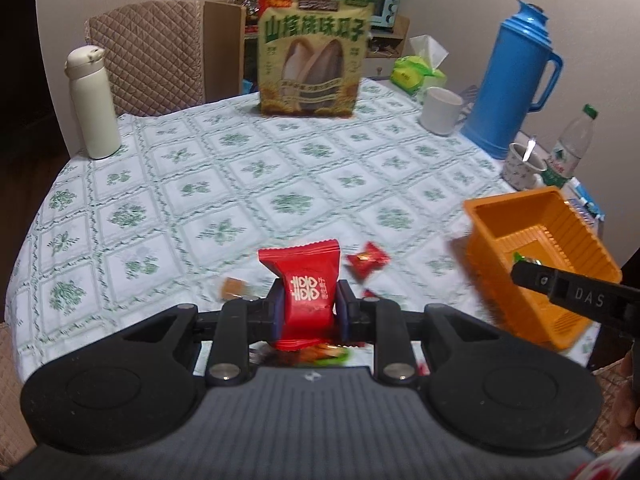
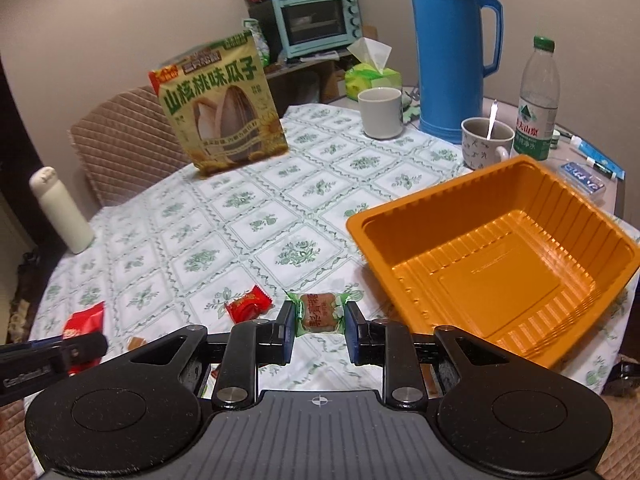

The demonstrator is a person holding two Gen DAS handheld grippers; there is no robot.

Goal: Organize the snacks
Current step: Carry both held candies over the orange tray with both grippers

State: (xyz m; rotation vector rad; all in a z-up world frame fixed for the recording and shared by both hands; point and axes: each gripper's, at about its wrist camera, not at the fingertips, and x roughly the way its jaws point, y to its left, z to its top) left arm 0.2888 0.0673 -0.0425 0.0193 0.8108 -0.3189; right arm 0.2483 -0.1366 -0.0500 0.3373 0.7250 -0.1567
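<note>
Both tongs are loaded — the left tongs [image 1: 308, 307] clamped on a red packet [image 1: 306, 292], the right tongs [image 2: 319, 320] on a green candy [image 2: 319, 312], both off the surface [image 2: 256, 216]. Next, I judge: carry each over the orange tray [image 2: 496, 268] — empty, just right — and release. A red candy [image 2: 248, 305] lies loose; mugs [image 2: 486, 142] and flask [image 2: 450, 48] stand beyond, nothing blocks.

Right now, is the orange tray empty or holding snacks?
Empty: the right wrist view shows the orange tray's bare ribbed floor, no snacks inside.
</note>
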